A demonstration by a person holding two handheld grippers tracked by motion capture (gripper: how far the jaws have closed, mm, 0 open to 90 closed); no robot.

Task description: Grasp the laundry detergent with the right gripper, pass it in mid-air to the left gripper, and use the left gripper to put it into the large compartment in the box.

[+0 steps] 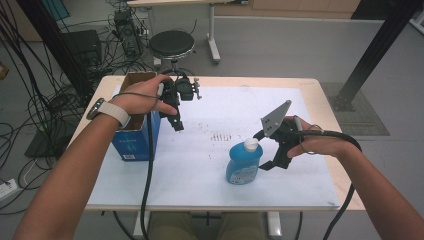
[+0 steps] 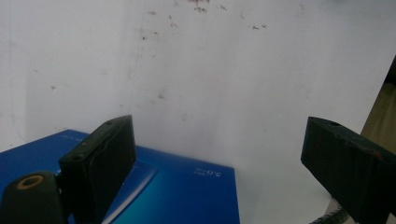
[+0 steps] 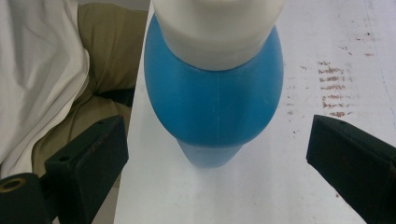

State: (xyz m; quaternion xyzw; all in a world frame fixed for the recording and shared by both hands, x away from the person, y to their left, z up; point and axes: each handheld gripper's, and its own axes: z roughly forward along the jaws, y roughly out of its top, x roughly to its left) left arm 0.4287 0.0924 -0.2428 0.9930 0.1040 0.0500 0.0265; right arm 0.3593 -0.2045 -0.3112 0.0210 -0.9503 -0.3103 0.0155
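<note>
Left gripper (image 1: 176,117): jaws spread wide, empty, held above the near edge of the blue box (image 1: 131,141) at table left. Blue bottle (image 1: 243,162) with white cap stands upright mid-table on the white sheet (image 1: 200,165). Right gripper (image 1: 264,150): jaws spread, flanking the bottle, not touching.
</note>
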